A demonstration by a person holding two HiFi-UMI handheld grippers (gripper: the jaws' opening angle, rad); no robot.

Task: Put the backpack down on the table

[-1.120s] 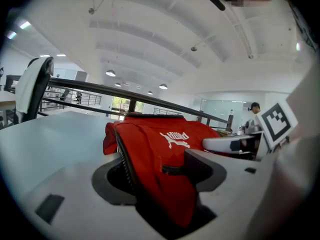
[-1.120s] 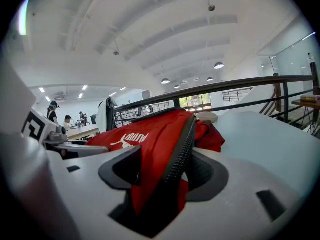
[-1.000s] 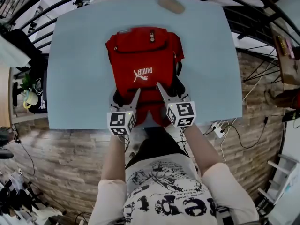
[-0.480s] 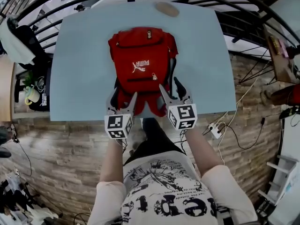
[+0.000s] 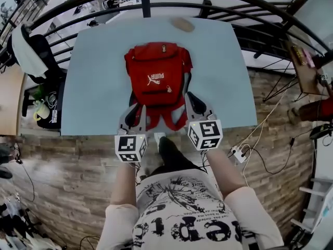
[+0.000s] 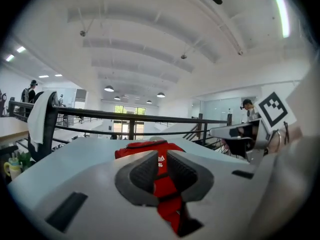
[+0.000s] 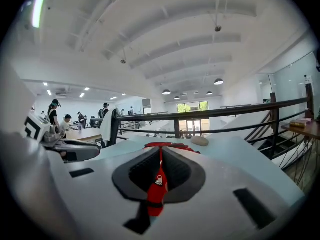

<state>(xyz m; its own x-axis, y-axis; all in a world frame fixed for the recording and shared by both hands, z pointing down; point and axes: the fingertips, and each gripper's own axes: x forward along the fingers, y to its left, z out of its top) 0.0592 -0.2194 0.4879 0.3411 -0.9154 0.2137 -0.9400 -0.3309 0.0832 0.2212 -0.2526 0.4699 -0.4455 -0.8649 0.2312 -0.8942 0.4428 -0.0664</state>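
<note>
The left gripper is closing. Its two dark pads squeeze a wide red strap that runs down between them. The right gripper is closing too. Its pads are almost together and pinch a thin red strap. A little silver zip tag hangs on that strap.

From the head view, the two grippers sit side by side at the near edge of the desk. A person's bare arms reach out behind them.

Both straps belong to the red backpack. The backpack lies flat on the pale blue desk, about halfway between the left edge and the right edge. Its strap end is at the near edge, by the grippers. Its other end points to the far edge but stops short of it. The side with the white logo faces up.

A flat tan oval thing lies near the far edge, apart from the backpack. A black railing runs behind the far edge. A chair with a white cloth over it stands past the left edge. A white plug box with cables lies on the wooden floor below the near right corner.
</note>
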